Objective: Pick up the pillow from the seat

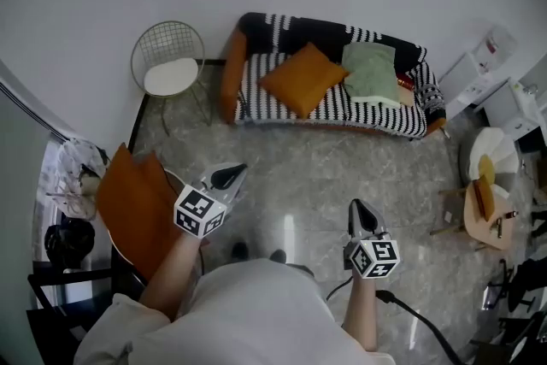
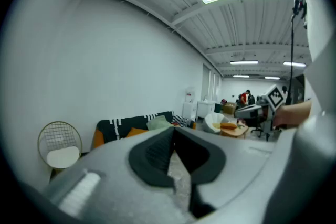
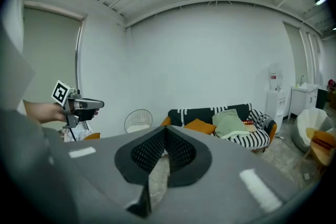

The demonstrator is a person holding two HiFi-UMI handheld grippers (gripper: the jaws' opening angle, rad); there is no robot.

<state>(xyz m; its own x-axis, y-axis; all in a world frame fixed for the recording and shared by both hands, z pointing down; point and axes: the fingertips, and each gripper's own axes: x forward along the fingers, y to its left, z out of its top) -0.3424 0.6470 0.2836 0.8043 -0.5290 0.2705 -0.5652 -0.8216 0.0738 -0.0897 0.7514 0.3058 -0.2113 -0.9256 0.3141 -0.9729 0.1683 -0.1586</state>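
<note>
Standing on open grey stone-pattern floor [image 1: 325, 175], well apart from the striped sofa [image 1: 282, 108] against the far wall. Holding the left gripper [image 1: 231, 175] at the left with jaws pressed together on nothing; likewise the right gripper [image 1: 361, 214], tips closed and empty. Plenty of clear floor ahead between both tips and the sofa's front edge.

On the sofa: an orange pillow [image 1: 303, 79] tilted on one corner toward the left end, touching a pale green pillow [image 1: 372, 71] on its right. At the person's left, just beside the forearm: a second orange cushion [image 1: 137, 201] lying on a dark-rimmed round seat [image 1: 184, 184]. Farther back, left of the sofa, a wire chair [image 1: 168, 64] near the wall. Tighter on the right: a small wooden table [image 1: 487, 218] and white furniture along that edge.

Black-and-white square markers on each gripper's cube; print on the white units too small to read.
</note>
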